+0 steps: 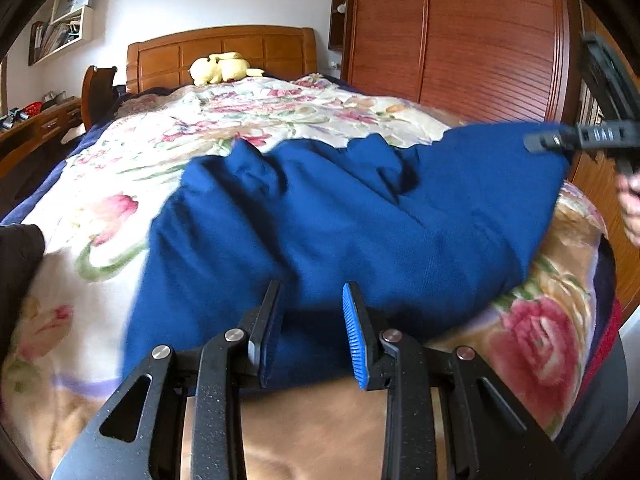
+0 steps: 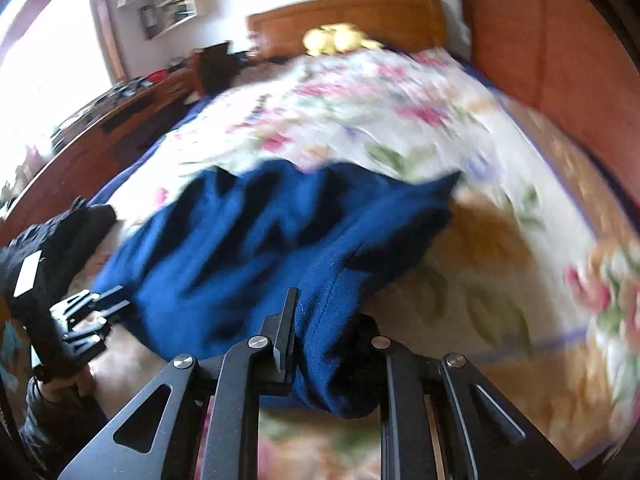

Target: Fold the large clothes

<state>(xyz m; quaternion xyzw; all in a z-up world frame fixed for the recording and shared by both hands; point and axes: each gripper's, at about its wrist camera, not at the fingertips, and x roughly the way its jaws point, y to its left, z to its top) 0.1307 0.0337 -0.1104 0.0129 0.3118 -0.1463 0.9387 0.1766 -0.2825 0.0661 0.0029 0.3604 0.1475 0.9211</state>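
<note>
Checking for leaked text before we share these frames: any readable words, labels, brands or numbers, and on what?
None readable in either view.
White sticker on the left gripper body: looks blank, too blurred to tell.
Books and papers on the wall shelf: too small to read.
Blue garment, floral bedcover, wardrobe, yellow plush toy: no print or tag visible.
</note>
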